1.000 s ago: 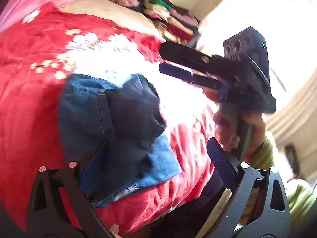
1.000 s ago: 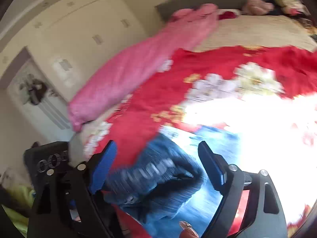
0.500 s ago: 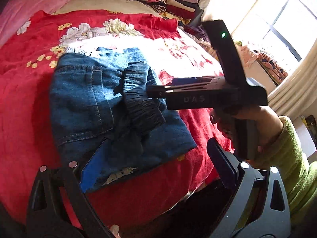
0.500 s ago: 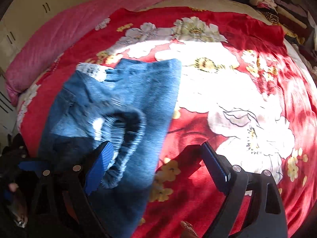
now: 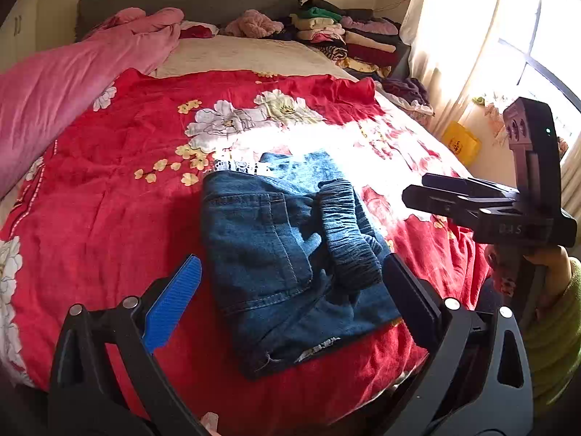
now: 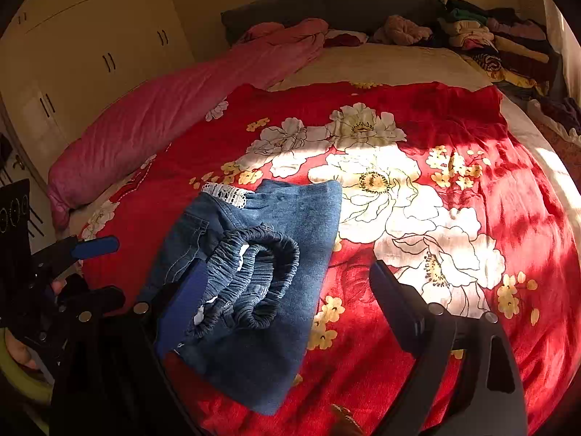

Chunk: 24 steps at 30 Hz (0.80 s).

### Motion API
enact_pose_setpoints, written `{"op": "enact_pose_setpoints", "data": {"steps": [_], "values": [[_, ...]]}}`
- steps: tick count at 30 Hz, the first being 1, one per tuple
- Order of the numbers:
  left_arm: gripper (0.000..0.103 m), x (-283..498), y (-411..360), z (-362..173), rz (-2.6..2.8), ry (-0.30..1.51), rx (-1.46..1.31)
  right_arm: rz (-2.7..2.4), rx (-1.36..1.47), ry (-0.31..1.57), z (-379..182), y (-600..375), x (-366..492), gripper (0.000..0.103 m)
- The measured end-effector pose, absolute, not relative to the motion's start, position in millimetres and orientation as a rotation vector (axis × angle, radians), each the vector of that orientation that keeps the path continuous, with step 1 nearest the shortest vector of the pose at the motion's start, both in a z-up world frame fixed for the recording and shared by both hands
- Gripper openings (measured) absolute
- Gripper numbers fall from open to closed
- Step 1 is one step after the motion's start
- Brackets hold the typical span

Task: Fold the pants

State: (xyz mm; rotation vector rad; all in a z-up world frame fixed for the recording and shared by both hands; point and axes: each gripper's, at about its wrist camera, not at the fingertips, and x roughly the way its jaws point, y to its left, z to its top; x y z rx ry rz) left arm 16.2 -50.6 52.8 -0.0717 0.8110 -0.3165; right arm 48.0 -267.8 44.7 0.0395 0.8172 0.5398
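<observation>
pants (image 5: 290, 254) folded on bed (image 5: 109, 218) (red floral cover); both tools spread, empty

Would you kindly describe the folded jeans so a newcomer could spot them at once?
Start at the big bed under the red floral blanket. Near its front edge lies a blue denim bundle, the folded jeans. Unlike the stacked clothes by the headboard, it lies alone, its ruched elastic waistband on top.

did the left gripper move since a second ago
Yes. The left gripper has pulled back and up from the jeans; far more red bedspread shows.
</observation>
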Motion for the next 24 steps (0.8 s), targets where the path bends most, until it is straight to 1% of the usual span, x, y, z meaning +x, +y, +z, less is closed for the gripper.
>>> {"op": "enact_pose_setpoints", "data": {"steps": [11, 24], "values": [[0.093, 32, -35, 41, -0.246, 0.828, -0.08, 0.482, 0.026, 0.788, 42, -267, 38, 0.09], [0.093, 44, -27, 23, -0.212, 0.852, -0.082, 0.438, 0.028, 0.818, 24, -270, 37, 0.09]]}}
